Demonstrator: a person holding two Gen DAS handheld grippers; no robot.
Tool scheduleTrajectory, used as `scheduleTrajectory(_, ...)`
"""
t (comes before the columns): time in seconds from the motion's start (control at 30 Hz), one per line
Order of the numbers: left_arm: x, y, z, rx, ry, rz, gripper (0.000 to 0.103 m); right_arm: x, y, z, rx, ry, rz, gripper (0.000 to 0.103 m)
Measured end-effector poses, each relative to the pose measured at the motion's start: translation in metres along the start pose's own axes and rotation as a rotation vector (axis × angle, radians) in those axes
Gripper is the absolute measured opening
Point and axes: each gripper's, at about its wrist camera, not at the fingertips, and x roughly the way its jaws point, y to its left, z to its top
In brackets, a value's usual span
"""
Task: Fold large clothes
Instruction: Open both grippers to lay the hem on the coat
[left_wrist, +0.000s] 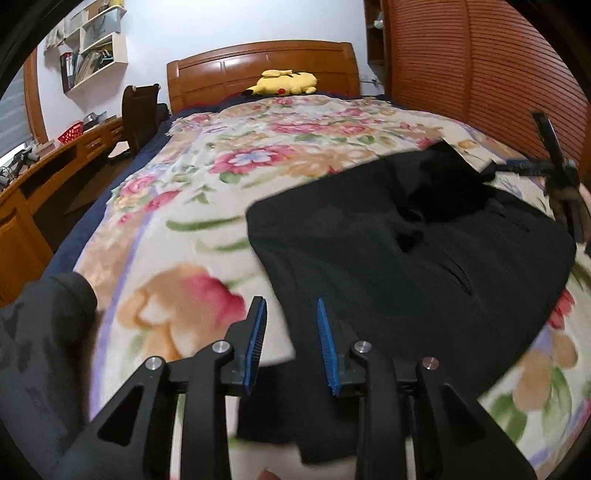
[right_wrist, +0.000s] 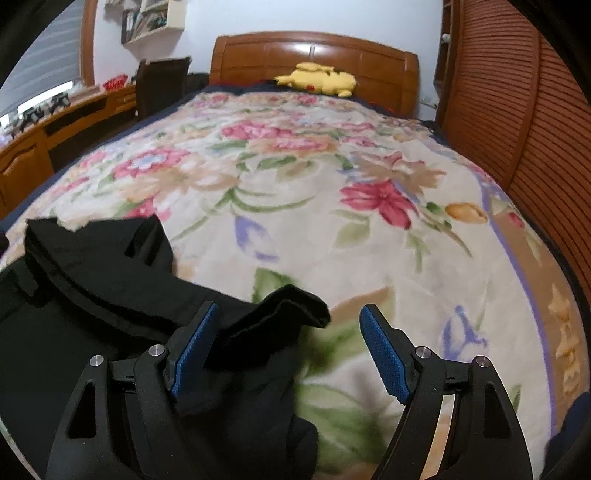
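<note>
Left gripper (left_wrist: 291, 310) narrowly parted, empty above black garment (left_wrist: 406, 258); right gripper (right_wrist: 290, 317) wide, empty, over its sleeve (right_wrist: 280, 306).

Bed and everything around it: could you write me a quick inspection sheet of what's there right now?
Surface: floral blanket spread over the bed, with a wooden headboard.
Job's things: black garment lying partly folded on the near end of the blanket, its sleeve laid across it.
Clutter: yellow plush toy by the headboard.
Grippers: left gripper slightly open above the garment's edge, nothing between its pads; right gripper wide open, the sleeve's cuff lying loose between its pads.
Cables: nothing seen.
Surroundings: wooden desk with a red basket, a dark chair, wall shelves, slatted wooden doors.
</note>
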Motion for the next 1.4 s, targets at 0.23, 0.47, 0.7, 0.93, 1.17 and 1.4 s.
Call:
scheduleTrajectory(0.23,0.000,-0.006,-0.014,-0.041,-0.003,-0.031,0.028,-0.019,-0.004,-0.012,-0.046,0.006,-0.012,0.080)
scheduleTrajectory(0.47,0.006,-0.006,-0.016,-0.046,0.011,-0.022,0.031,0.028,-0.013,-0.024,0.026,0.164,0.079,0.073)
scheduleTrajectory(0.7,0.001,-0.006,-0.017,-0.056,0.008,-0.020,0.032,0.039,-0.011,-0.031,0.051,0.192,0.216,0.006)
scheduleTrajectory(0.93,-0.023,-0.008,-0.020,-0.068,-0.014,-0.028,0.034,-0.008,-0.002,-0.027,-0.007,0.070,-0.051,0.001)
scheduleTrajectory(1.17,-0.046,-0.018,-0.025,-0.053,-0.013,-0.044,0.036,-0.051,-0.006,-0.028,0.059,0.025,-0.186,0.062)
scheduleTrajectory(1.4,-0.044,-0.027,-0.043,-0.043,0.032,-0.020,0.037,-0.102,-0.003,-0.055,0.070,-0.002,-0.152,0.073)
